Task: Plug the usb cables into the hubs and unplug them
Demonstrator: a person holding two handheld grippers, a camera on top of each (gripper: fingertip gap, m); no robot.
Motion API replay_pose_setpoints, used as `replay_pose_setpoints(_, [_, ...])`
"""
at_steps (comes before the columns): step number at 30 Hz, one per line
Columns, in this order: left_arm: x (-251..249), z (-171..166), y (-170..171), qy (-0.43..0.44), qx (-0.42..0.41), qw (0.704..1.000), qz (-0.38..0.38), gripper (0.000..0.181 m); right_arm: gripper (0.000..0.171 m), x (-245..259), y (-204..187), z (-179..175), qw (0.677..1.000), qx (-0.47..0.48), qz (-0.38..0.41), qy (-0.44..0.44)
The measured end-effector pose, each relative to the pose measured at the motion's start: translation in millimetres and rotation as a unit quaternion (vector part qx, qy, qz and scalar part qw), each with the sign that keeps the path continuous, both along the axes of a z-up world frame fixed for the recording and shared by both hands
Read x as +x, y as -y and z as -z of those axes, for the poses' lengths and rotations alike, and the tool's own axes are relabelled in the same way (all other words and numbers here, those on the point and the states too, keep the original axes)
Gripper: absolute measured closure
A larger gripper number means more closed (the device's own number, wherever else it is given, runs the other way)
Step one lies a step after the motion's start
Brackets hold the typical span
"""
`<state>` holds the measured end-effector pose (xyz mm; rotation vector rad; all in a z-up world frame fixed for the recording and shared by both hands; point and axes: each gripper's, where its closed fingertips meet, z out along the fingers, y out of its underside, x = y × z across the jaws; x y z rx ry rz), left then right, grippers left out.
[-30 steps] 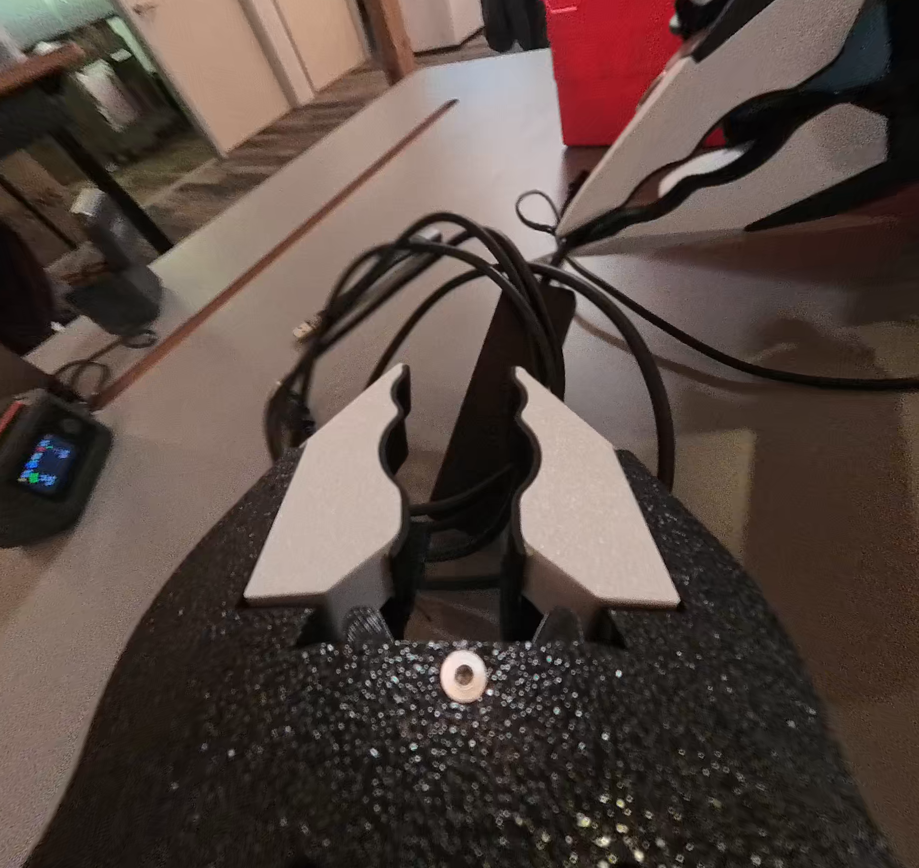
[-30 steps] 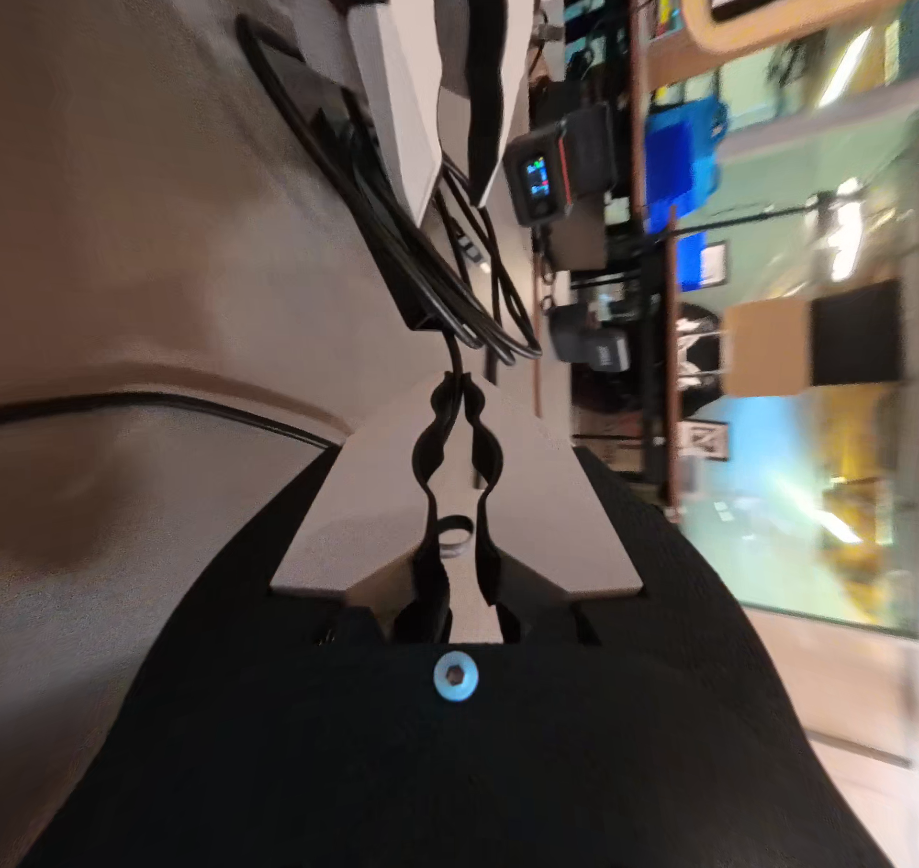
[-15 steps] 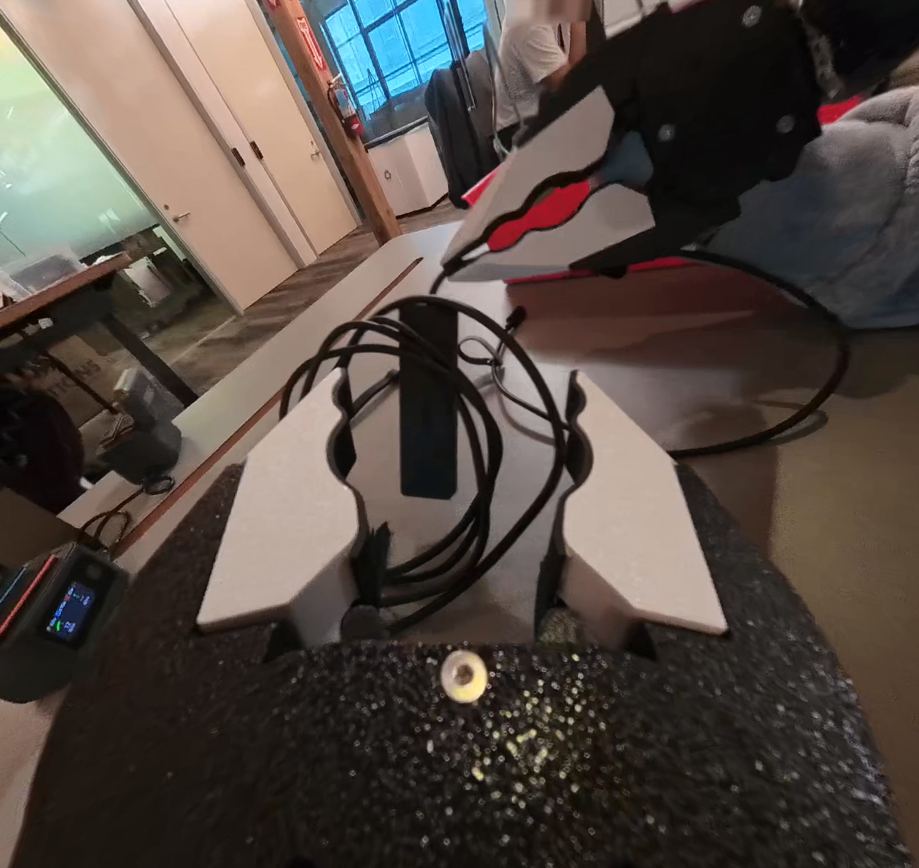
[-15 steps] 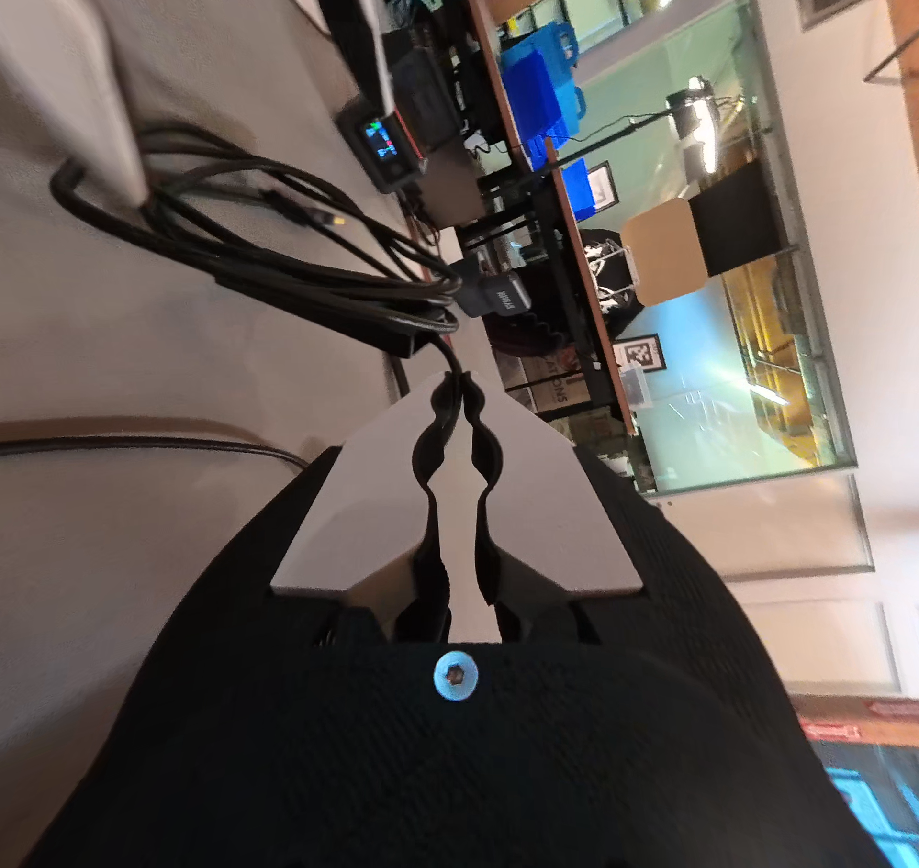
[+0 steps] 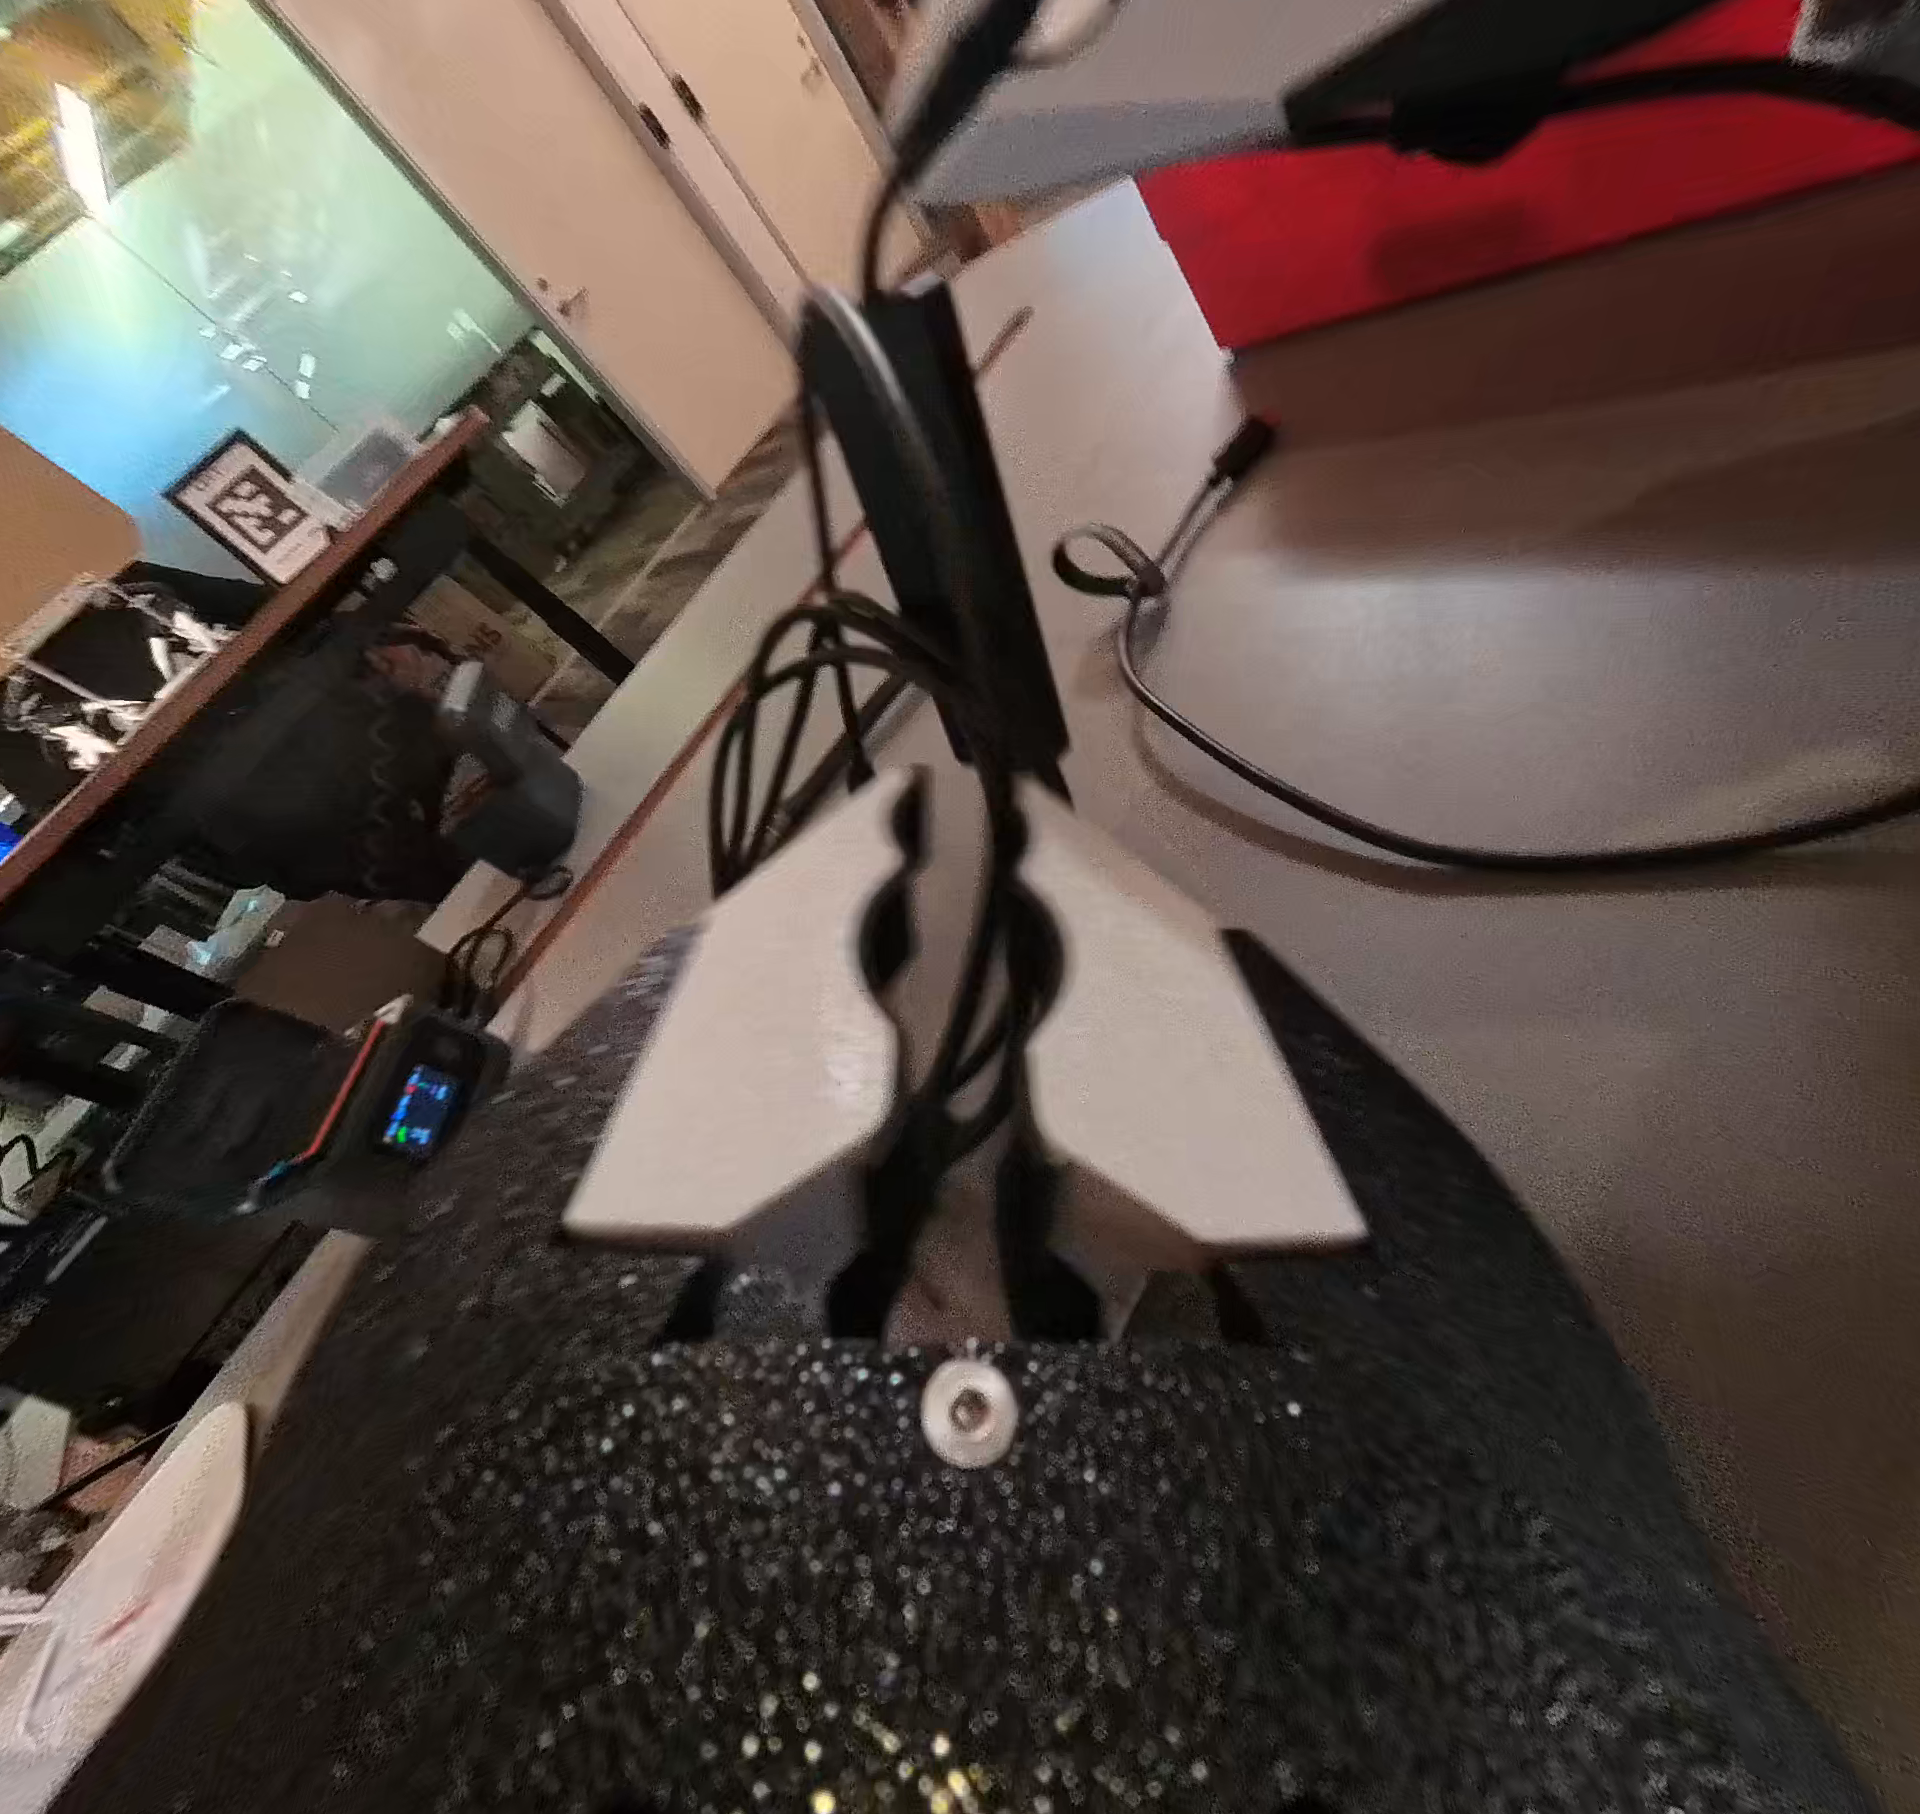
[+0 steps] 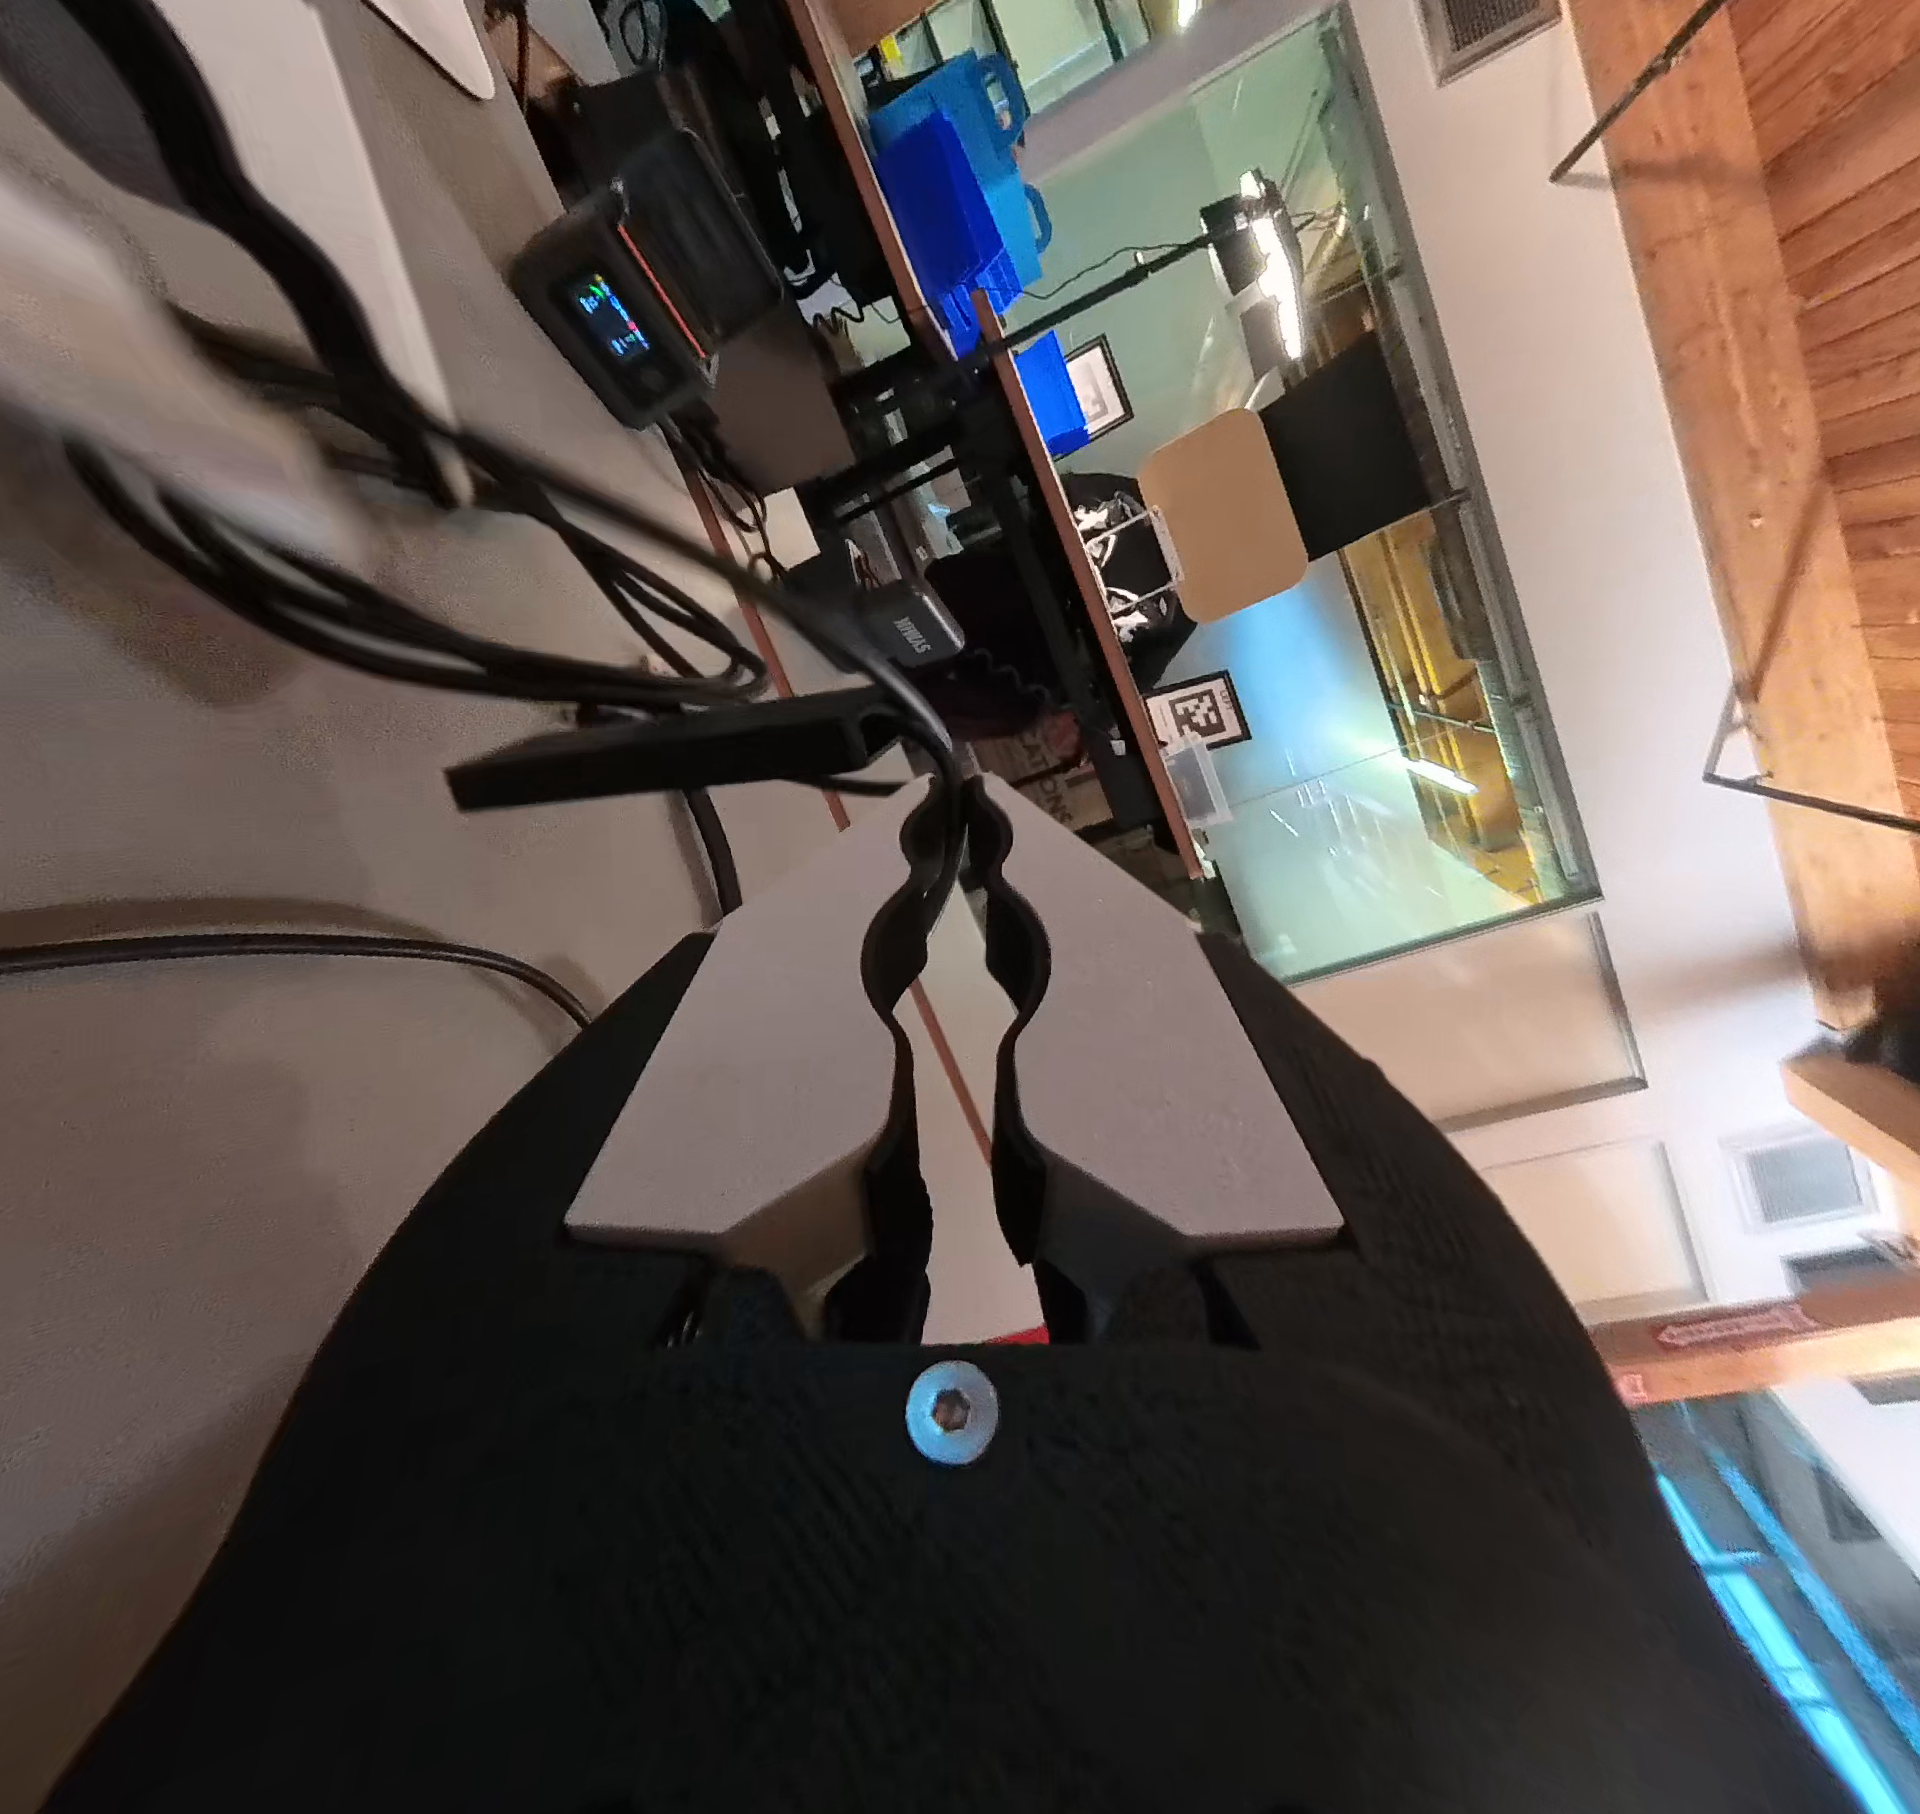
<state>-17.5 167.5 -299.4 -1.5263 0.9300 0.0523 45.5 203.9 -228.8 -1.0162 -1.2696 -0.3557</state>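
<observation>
A black USB hub (image 5: pixel 940 517) hangs off the grey table (image 5: pixel 1558 1089) with a bundle of black USB cables (image 5: pixel 790 715) looped around it. My left gripper (image 5: pixel 966 803) is just below the hub, its fingers closed in on strands of that bundle. My right gripper (image 6: pixel 961 793) is shut on the thin black cable that leaves the hub's end. In the right wrist view the hub (image 6: pixel 675 751) lies sideways just left of the fingertips, with the cable bundle (image 6: pixel 468 642) and the blurred left gripper (image 6: pixel 156 414) beyond. The right gripper shows blurred at the top of the left wrist view (image 5: pixel 1039 71).
A loose black cable (image 5: pixel 1351 829) with a plug (image 5: pixel 1242 445) curves over the table at right. A red bin (image 5: pixel 1455 237) stands at the back. A small black device with a lit screen (image 5: pixel 421 1110) sits at the table's left edge. Left tips to right tips: about 11 cm.
My left gripper has gone from wide open to closed on the cable strands. The hub has risen off the table, hanging from the cable in my right gripper, and both views have tilted.
</observation>
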Motion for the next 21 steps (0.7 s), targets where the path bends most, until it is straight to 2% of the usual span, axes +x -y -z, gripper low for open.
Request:
replay_pose_setpoints(1, [-3.8, -9.0, 0.3, 0.024, 0.012, 1.0, -0.005, 0.181, 0.17, -0.6, 1.3, 0.0, 1.0, 0.001, -0.005, 0.001])
replay_pose_setpoints(3, [-18.2, -30.6, -1.1, 0.099, 0.033, 0.994, -0.025, 0.181, 0.17, -3.5, 6.7, 1.0, 1.0, 0.002, -0.029, 0.003])
replay_pose_setpoints(5, [-48.4, -42.6, -8.6, 0.168, 0.038, 0.982, -0.083, 0.181, 0.17, -5.0, 11.9, -0.8, 0.999, 0.006, -0.049, 0.0])
replay_pose_setpoints(8, [-80.9, -32.6, -19.9, 0.21, -0.007, 0.968, -0.138, 0.181, 0.17, -7.5, 23.0, -9.2, 0.996, -0.001, -0.089, -0.028])
replay_pose_setpoints(10, [-80.7, -21.5, -22.4, 0.215, -0.052, 0.967, -0.129, 0.181, 0.17, -7.2, 29.8, -18.3, 0.991, -0.013, -0.116, -0.062])
replay_pose_setpoints(11, [-80.4, -16.6, -23.6, 0.219, -0.071, 0.964, -0.131, 0.168, 0.17, -5.7, 32.2, -24.4, 0.988, -0.018, -0.126, -0.084])
replay_pose_setpoints(13, [-71.7, -16.0, -23.4, 0.238, -0.083, 0.962, -0.107, 0.128, 0.17, -0.8, 35.5, -36.3, 0.982, -0.027, -0.142, -0.124])
replay_pose_setpoints(15, [-70.0, -25.5, -22.0, 0.269, -0.066, 0.956, -0.099, 0.105, 0.17, 6.5, 37.2, -49.2, 0.974, -0.03, -0.152, -0.165])
replay_pose_setpoints(18, [-72.3, -43.4, -19.7, 0.322, -0.041, 0.941, -0.091, 0.106, 0.17, 17.7, 38.0, -63.8, 0.964, -0.034, -0.162, -0.21])
replay_pose_setpoints(21, [-56.3, -57.8, -8.8, 0.401, -0.051, 0.915, -0.011, 0.098, 0.17, 25.1, 37.1, -71.2, 0.958, -0.036, -0.164, -0.234])
